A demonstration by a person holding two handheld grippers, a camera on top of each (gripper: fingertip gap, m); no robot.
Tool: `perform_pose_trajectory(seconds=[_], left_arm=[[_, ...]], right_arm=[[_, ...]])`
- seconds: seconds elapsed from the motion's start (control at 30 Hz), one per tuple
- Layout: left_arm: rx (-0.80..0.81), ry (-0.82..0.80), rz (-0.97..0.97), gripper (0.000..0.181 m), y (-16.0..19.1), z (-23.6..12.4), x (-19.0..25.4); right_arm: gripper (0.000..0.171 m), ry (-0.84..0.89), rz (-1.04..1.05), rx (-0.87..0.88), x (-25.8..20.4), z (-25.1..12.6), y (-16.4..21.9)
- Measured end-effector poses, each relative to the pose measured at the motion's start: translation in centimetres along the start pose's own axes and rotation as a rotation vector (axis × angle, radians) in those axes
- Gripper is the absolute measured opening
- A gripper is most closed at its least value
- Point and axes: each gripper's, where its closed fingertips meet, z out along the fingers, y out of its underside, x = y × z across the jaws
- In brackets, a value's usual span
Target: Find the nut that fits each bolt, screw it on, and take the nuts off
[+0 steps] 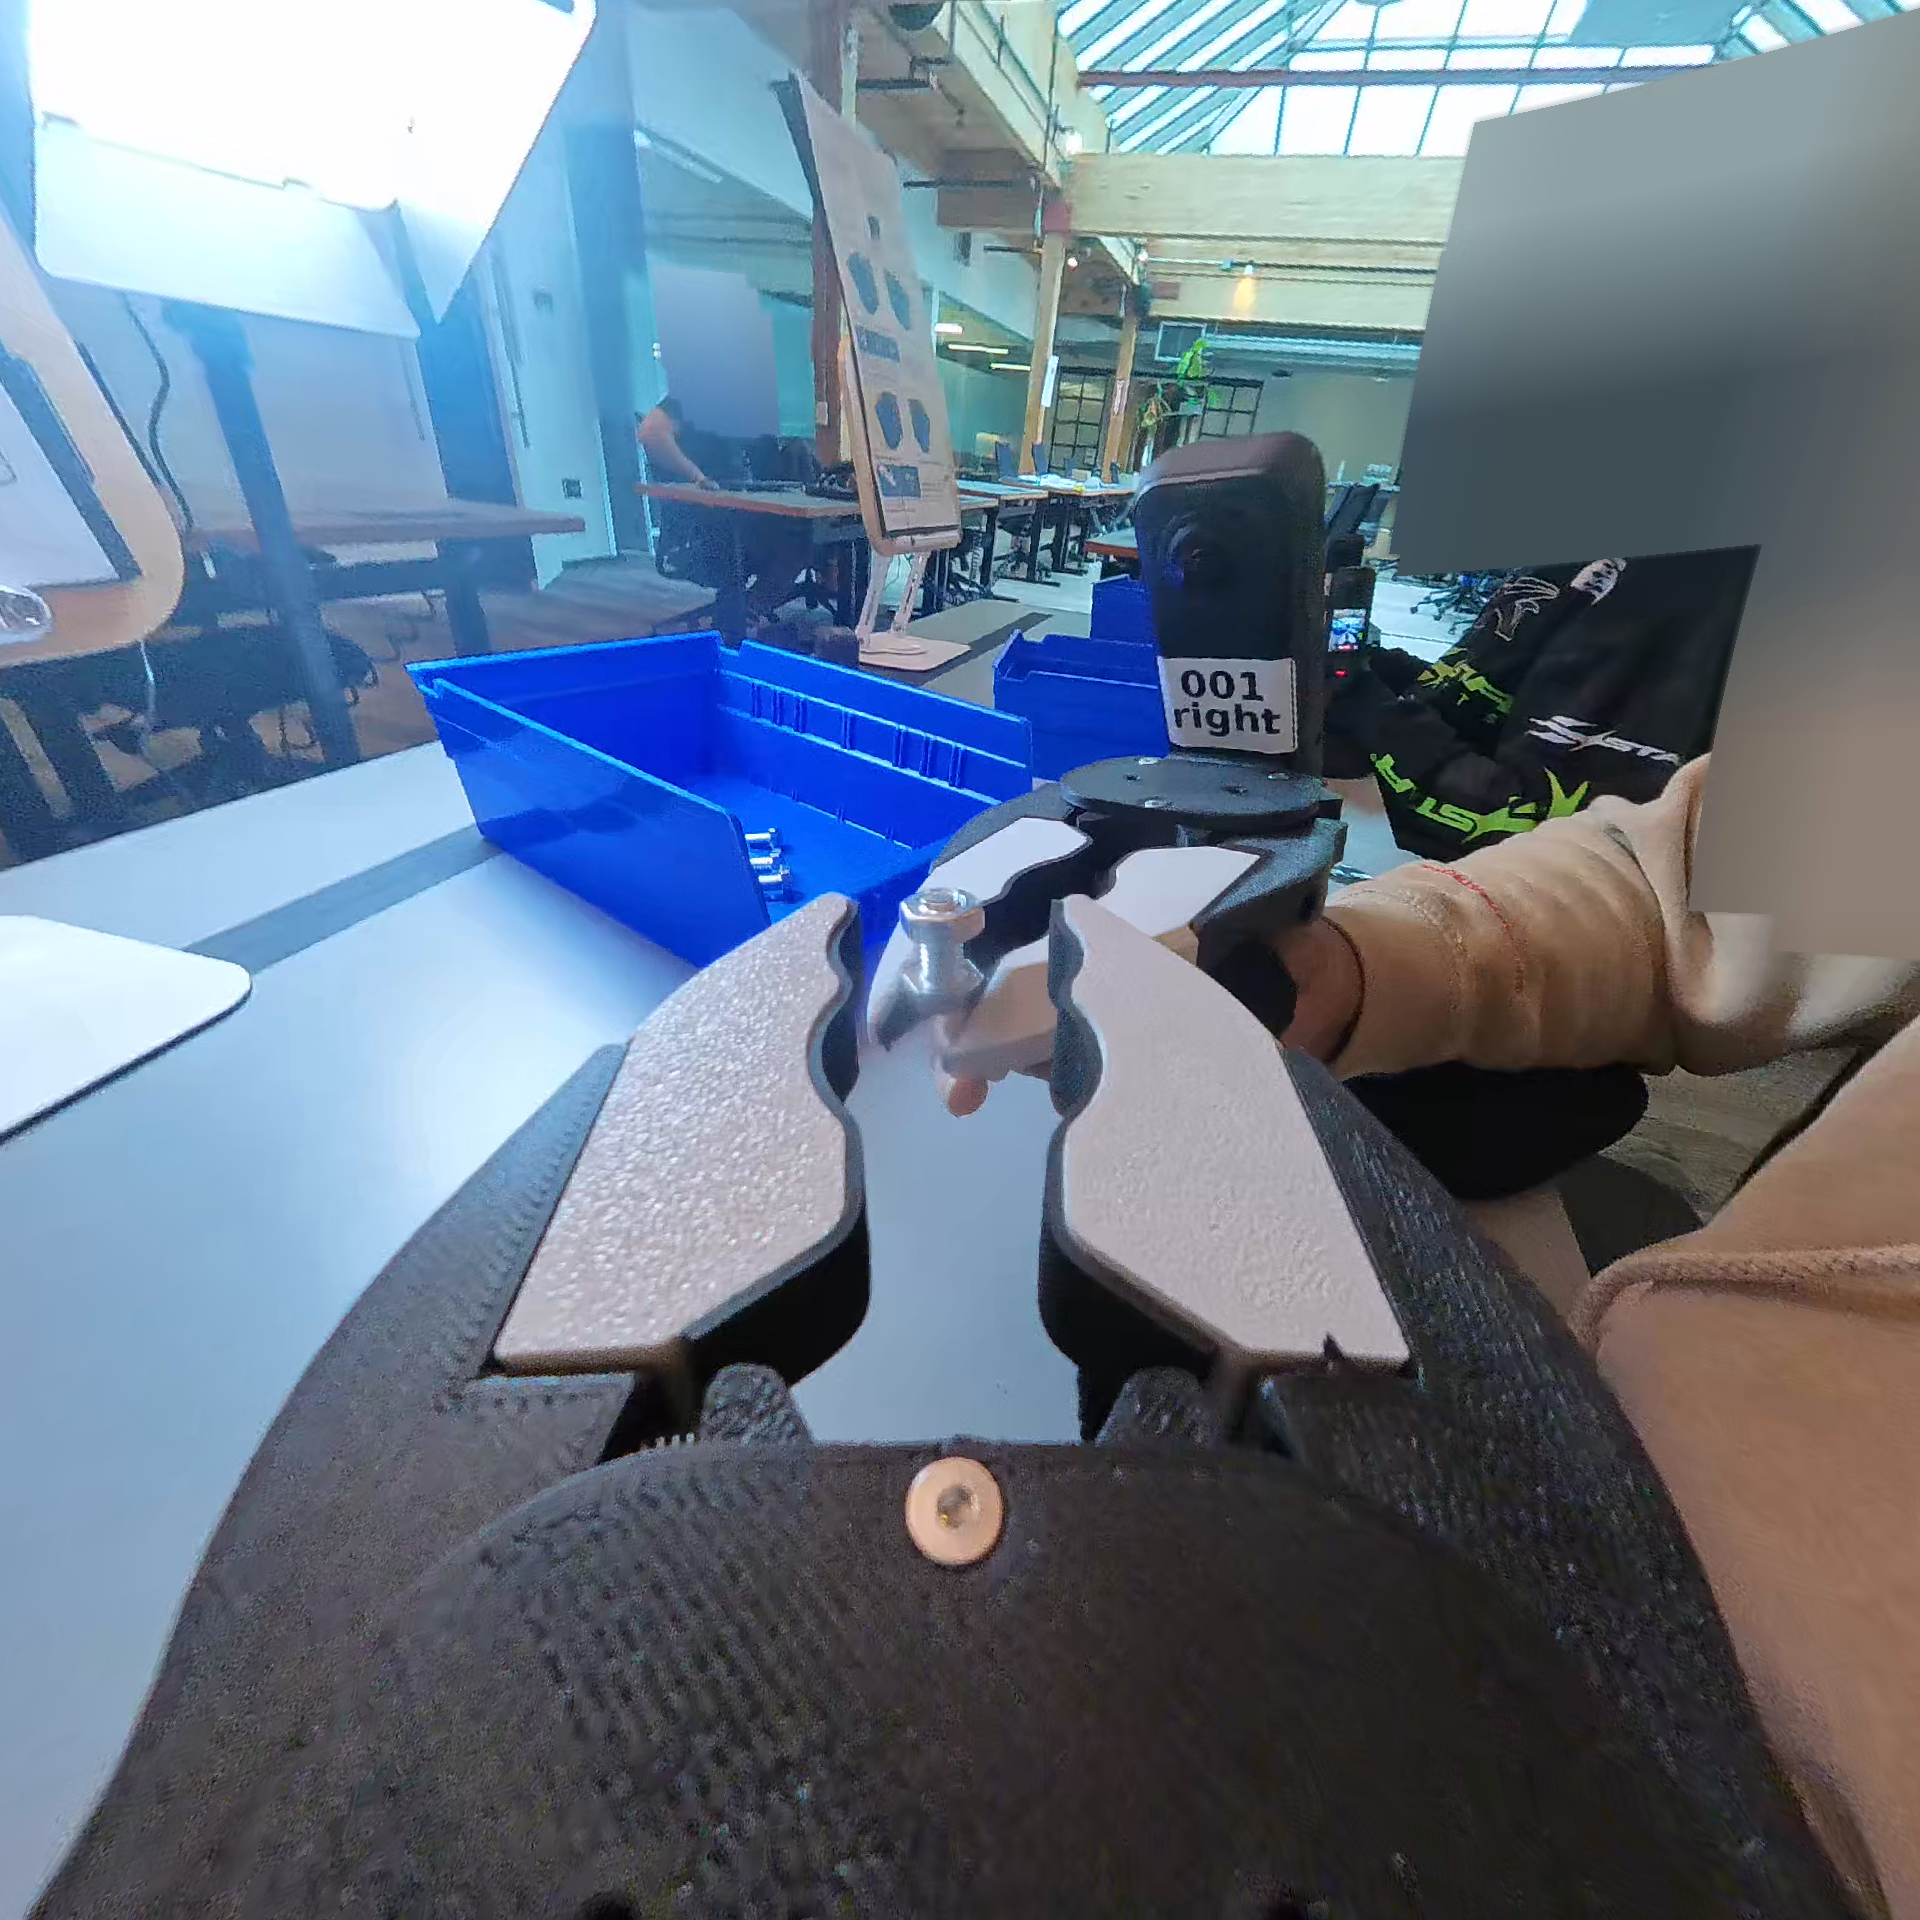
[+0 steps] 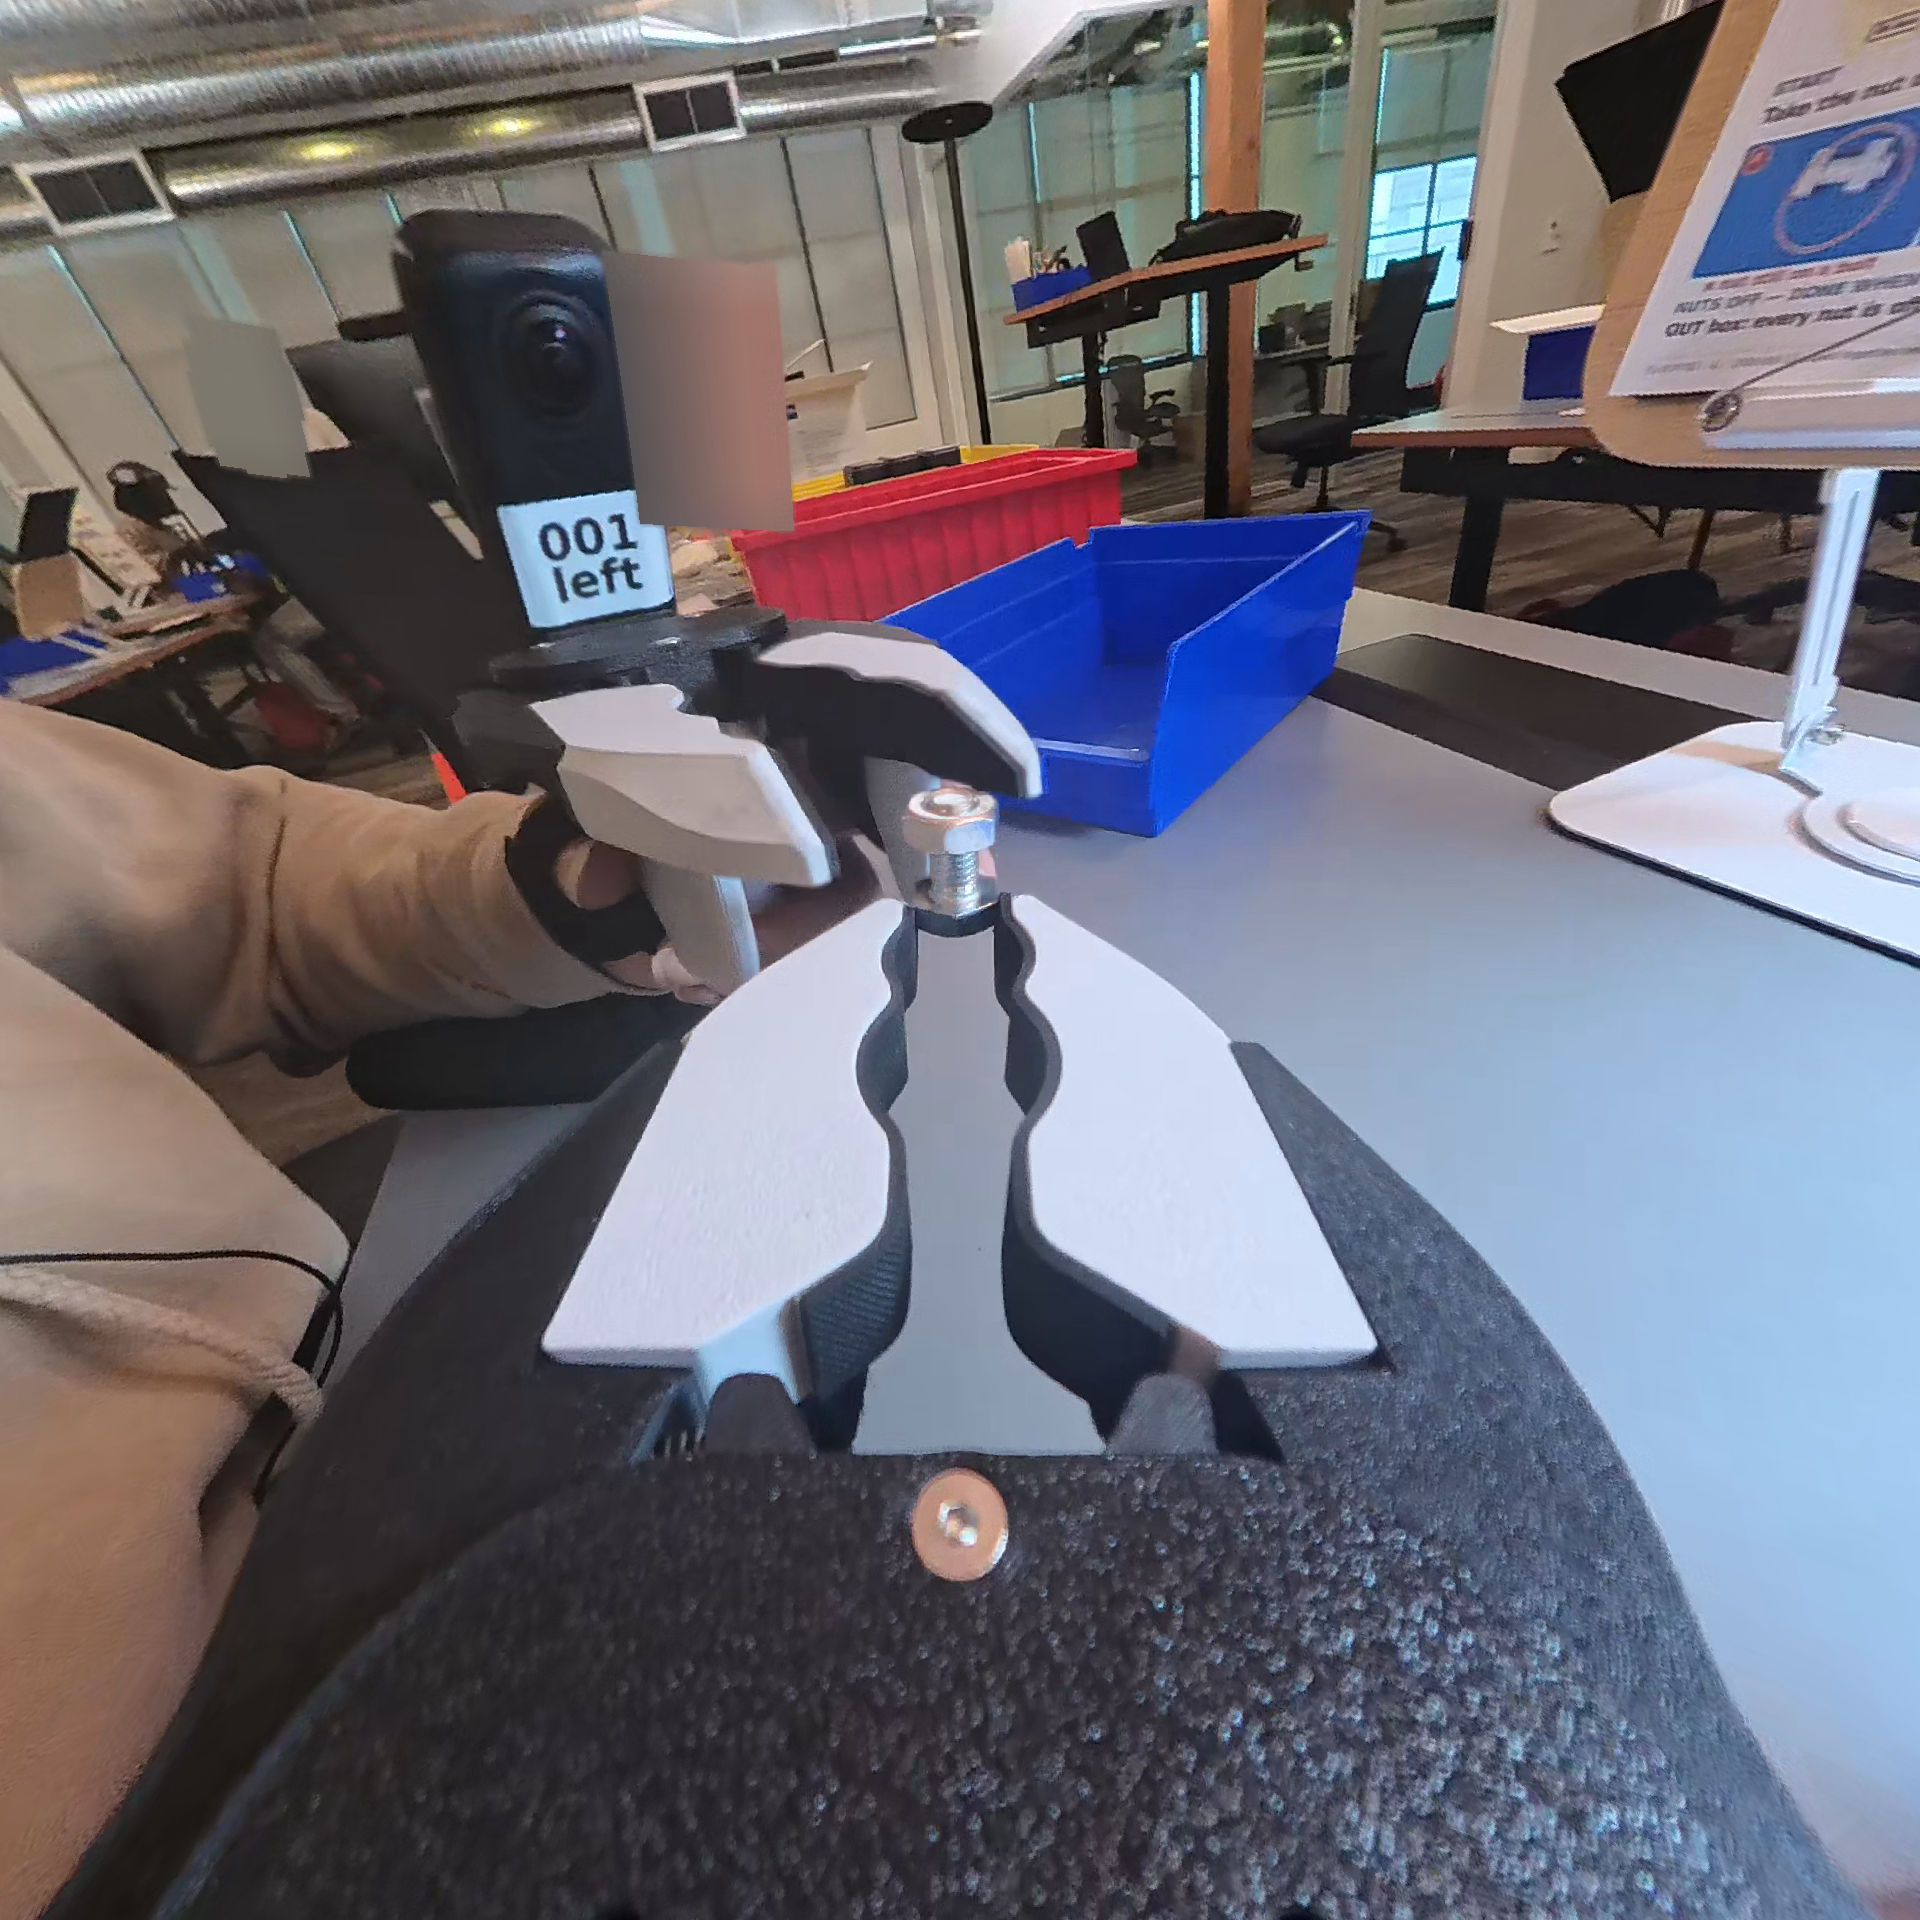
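Note:
A silver bolt (image 2: 956, 883) stands upright with a hex nut (image 2: 948, 821) on the top of its thread. My right gripper (image 2: 954, 920) is shut on the bolt's lower end and holds it above the grey table (image 2: 1455, 1039). My left gripper (image 1: 951, 935) is open, with its fingertips on either side of the nut (image 1: 940, 914) and a gap at each side. In the right wrist view the left gripper (image 2: 925, 810) reaches in from the left at nut height. In the left wrist view the right gripper (image 1: 935, 997) comes in from the far right.
A blue bin (image 1: 623, 779) just beyond the grippers holds several bolts (image 1: 769, 862). A second blue bin (image 2: 1143, 665) looks empty, with a red bin (image 2: 935, 530) behind it. A sign on a white stand (image 2: 1714, 821) is at the right. A white pad (image 1: 94, 997) lies at the left. Only a small space, under 4 cm, lies between the two pairs of fingers.

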Motion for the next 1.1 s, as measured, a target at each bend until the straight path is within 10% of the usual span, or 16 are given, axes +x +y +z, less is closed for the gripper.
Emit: perform_pose_trajectory(seconds=[0.17, 0.43, 0.57, 0.83, 1.1], left_arm=[[0.002, 0.083, 0.015, 0.009, -0.3, -0.3, 1.5], [-0.010, -0.034, 0.033, 0.034, 0.2, 0.1, -0.2], [-0.012, 0.059, 0.044, 0.003, 0.0, -0.2, 1.4], [-0.015, -0.061, 0.029, 0.030, 0.3, 0.0, -0.6], [0.004, -0.018, 0.057, 0.011, -0.2, -0.3, 0.3]], right_arm=[[0.014, 0.044, 0.002, 0.007, 0.9, -0.3, -0.3], [0.014, 0.031, -0.021, -0.016, 0.3, -0.1, 0.0], [0.014, 0.067, -0.011, -0.019, 1.1, -0.3, 0.0], [0.014, 0.050, -0.020, -0.041, 0.6, 0.1, 0.4], [0.014, 0.076, -0.013, -0.028, 1.4, -0.3, 0.0]])
